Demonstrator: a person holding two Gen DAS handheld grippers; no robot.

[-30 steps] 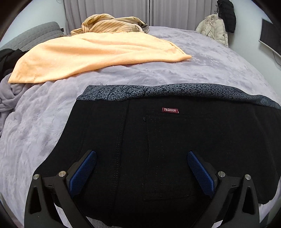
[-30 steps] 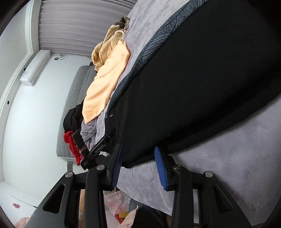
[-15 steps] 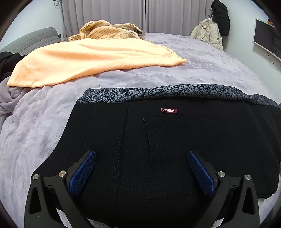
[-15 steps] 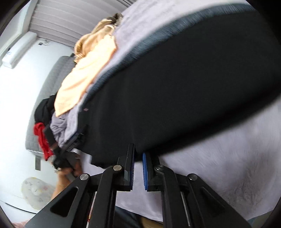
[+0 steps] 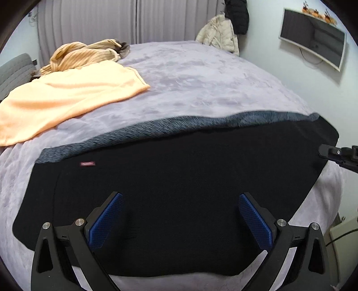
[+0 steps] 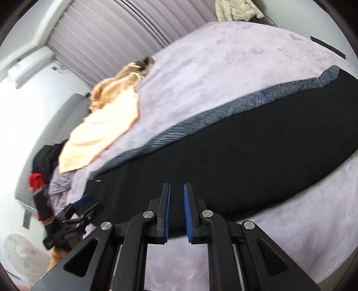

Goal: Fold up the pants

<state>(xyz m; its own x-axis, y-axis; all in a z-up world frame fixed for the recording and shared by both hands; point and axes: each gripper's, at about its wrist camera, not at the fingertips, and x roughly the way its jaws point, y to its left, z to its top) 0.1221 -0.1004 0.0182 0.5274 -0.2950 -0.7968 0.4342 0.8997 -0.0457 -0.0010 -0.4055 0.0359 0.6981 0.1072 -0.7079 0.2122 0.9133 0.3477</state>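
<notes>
Change since earlier frame: pants' red label sits further left in the left wrist view and the far end of the pants with the right gripper's tip has come into frame; right gripper's pads have drawn in from a moderate gap to a narrow one.
Containers: none seen.
Left gripper (image 5: 180, 215): blue pads spread wide; nothing between them; poised above the black cloth.
Pants (image 5: 179, 190): black, spread flat across the near part of the bed; grey patterned band (image 5: 201, 123) along the far edge; small red label (image 5: 87, 164) toward the left.
Right gripper (image 6: 176, 210): pads a narrow slit apart and opening; near hem of the pants lies in line with the slit; whether cloth is pinched cannot be told.
Surface: lilac plush bed cover (image 5: 201, 73); peach towel (image 5: 67, 98) and striped tan garment (image 5: 85, 56) at far left, well apart from the pants.
Room: grey curtains (image 5: 100, 20); cream jacket (image 5: 220, 32) hanging; wall screen (image 5: 313, 38) at right.
</notes>
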